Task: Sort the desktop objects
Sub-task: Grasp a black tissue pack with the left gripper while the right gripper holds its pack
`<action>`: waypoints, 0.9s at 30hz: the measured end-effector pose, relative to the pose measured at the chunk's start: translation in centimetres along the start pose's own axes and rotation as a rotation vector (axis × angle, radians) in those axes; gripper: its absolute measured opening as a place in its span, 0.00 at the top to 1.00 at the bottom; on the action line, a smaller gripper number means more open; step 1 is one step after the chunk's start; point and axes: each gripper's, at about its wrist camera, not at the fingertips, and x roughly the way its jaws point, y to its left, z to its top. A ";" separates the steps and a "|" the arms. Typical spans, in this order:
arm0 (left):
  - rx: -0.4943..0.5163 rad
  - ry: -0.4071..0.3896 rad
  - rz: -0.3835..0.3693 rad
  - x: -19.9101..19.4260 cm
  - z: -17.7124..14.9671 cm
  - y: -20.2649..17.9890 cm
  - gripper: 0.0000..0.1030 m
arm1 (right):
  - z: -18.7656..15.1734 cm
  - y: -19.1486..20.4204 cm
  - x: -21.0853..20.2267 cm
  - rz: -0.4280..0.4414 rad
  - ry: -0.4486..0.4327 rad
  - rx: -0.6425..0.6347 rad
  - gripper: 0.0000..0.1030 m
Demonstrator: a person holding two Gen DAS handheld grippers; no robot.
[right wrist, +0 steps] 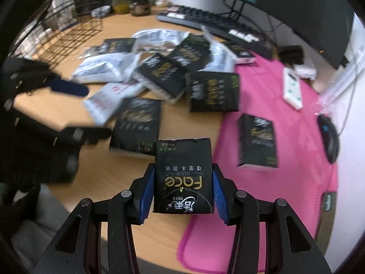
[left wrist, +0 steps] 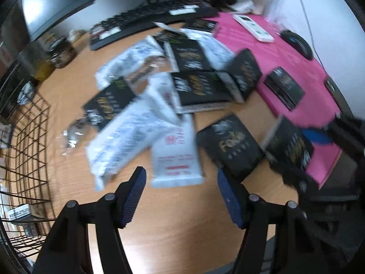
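Observation:
Several black tissue packs [left wrist: 229, 143] and white wipe packets [left wrist: 176, 159] lie in a loose heap on the wooden desk [left wrist: 178, 219]. My left gripper [left wrist: 180, 182] is open and empty, hovering above the desk just short of a white packet. My right gripper [right wrist: 182, 182] is shut on a black "Face" tissue pack [right wrist: 183, 178], held upright above the desk's front edge. The left gripper also shows in the right wrist view [right wrist: 68, 89], at the left, over the white packets [right wrist: 107, 100]. One black pack [right wrist: 256, 140] lies alone on the pink mat [right wrist: 285, 182].
A black wire basket [left wrist: 27, 141] stands at the left. A keyboard [left wrist: 146, 20] and monitor sit at the back. A white remote [left wrist: 253, 27] and black mouse [left wrist: 296, 43] lie on the pink mat [left wrist: 273, 52]. Jars [left wrist: 61, 52] stand at the back left.

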 end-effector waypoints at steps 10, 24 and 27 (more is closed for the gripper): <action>-0.052 -0.085 -0.101 -2.6 0.4 0.2 0.32 | 0.1 -4.2 -3.2 -0.009 -0.082 0.163 0.55; 0.027 -0.013 -0.117 1.4 1.1 -3.8 0.46 | -0.6 -5.8 -2.7 0.003 -0.072 0.195 0.55; 0.030 -0.015 -0.118 1.6 1.3 -3.9 0.48 | -0.9 -6.0 -2.4 -0.001 -0.061 0.206 0.55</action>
